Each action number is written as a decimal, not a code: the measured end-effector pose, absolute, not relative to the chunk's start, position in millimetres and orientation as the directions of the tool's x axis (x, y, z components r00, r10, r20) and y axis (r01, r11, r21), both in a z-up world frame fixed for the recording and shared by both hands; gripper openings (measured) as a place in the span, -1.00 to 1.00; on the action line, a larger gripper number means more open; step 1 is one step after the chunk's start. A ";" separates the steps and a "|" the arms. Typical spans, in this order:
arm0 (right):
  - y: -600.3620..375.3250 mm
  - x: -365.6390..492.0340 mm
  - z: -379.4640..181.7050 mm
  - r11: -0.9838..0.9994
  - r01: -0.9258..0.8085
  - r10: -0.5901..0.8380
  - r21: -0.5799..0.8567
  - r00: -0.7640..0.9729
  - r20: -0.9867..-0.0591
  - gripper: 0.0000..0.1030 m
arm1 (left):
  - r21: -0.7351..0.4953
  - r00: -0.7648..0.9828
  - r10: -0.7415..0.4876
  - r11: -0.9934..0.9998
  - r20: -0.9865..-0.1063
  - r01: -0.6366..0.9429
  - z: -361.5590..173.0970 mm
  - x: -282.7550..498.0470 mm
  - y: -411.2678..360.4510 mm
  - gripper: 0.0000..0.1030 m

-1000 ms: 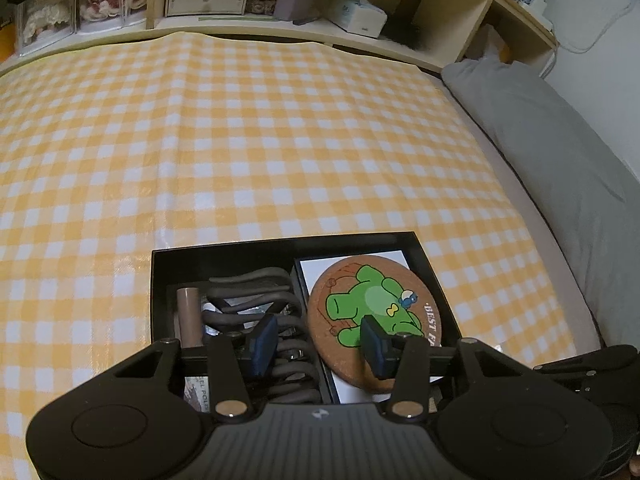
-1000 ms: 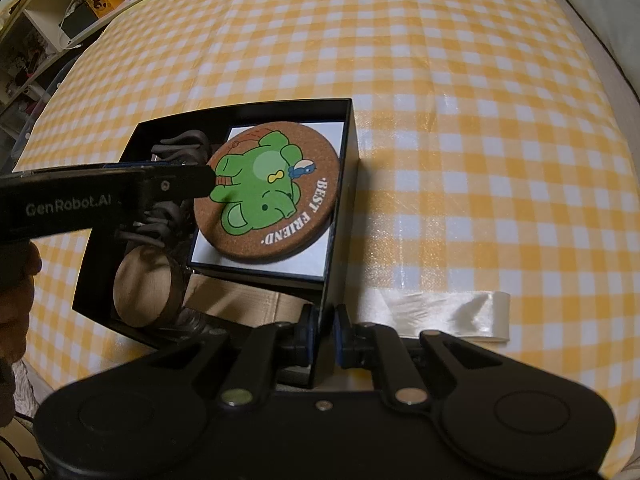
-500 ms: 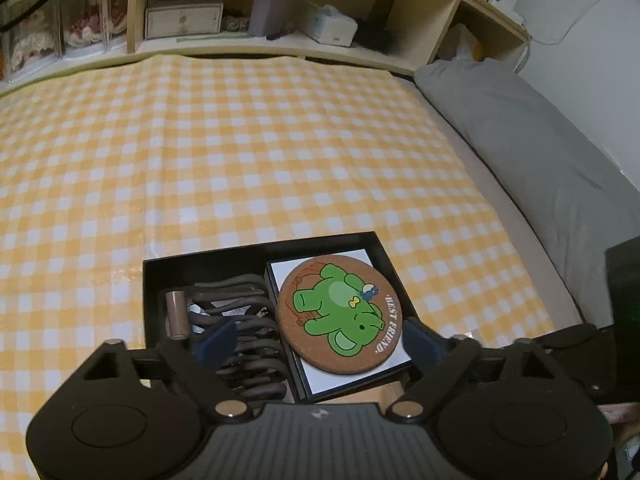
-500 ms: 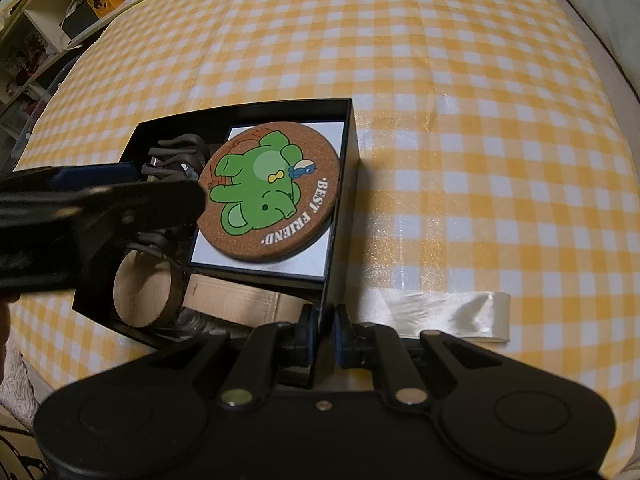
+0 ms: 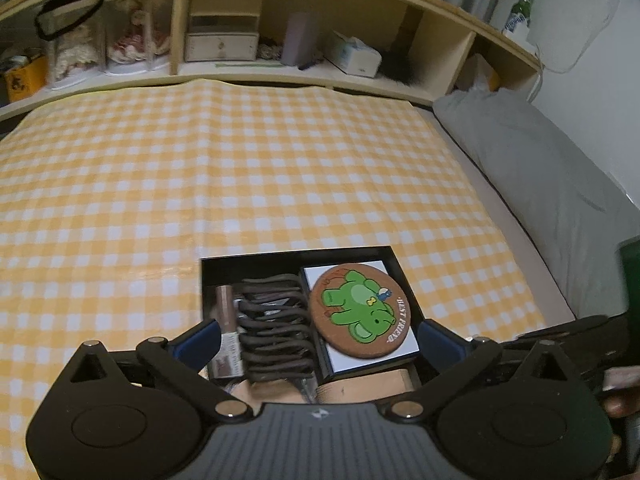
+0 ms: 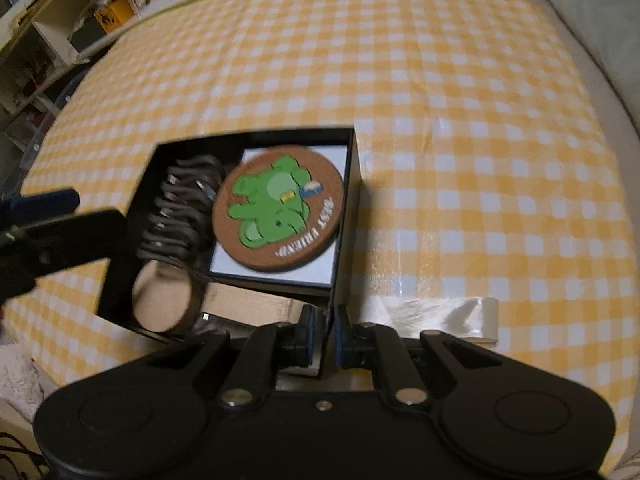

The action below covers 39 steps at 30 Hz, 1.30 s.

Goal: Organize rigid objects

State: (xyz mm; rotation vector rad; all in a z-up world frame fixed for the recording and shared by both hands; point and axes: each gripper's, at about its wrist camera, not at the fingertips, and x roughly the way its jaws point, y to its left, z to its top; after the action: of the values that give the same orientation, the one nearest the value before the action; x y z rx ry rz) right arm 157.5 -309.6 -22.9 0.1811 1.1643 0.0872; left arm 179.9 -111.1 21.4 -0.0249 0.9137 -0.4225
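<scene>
While the right gripper (image 6: 324,336) pinches the near right wall of the black box (image 6: 347,216), the left gripper (image 5: 318,338) has just been opening; its fingers stand wide apart, nothing between them. Cork elephant coaster (image 5: 360,311) lies inside, ahead of the left fingers, loose atop a white card (image 5: 372,360). Risk: tilting the box by one wall could slide the coaster; thin wall may slip from the pads.

One box (image 5: 296,254), one coaster (image 5: 360,312), two tubes (image 5: 226,320).
</scene>
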 end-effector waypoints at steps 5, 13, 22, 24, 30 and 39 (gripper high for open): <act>-300.5 136.7 21.5 0.979 0.001 0.180 0.205 0.470 -0.864 -0.72 | -0.184 0.574 -0.340 0.932 -0.745 0.314 37.9 160.7 -90.0 1.00; -273.9 98.6 76.6 0.981 -0.012 0.160 0.194 0.619 -0.769 -0.26 | -0.150 0.641 -0.297 0.950 -0.707 0.273 60.4 128.2 -50.5 1.00; -276.4 39.3 62.0 0.968 0.093 0.091 0.231 0.733 -0.675 0.09 | -0.130 0.682 -0.289 0.952 -0.672 0.276 60.6 96.5 -21.0 1.00; -279.4 28.8 56.9 0.966 0.107 0.079 0.235 0.745 -0.663 0.16 | -0.129 0.698 -0.287 0.954 -0.657 0.271 56.6 89.3 -18.3 1.00; -269.3 5.9 58.6 0.985 0.101 0.005 0.138 0.790 -0.613 0.55 | -0.106 0.725 -0.277 0.956 -0.631 0.273 44.5 71.6 -17.6 1.00; -251.5 -14.8 51.2 0.989 0.135 -0.078 0.061 0.824 -0.562 0.98 | -0.074 0.758 -0.258 0.960 -0.599 0.269 41.7 55.9 -17.0 1.00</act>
State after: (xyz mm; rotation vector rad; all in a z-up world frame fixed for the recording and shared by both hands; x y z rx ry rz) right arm -14.8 -251.5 51.2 0.0994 0.5923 -0.1138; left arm 55.9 -17.0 41.7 0.0168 0.6496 -0.2869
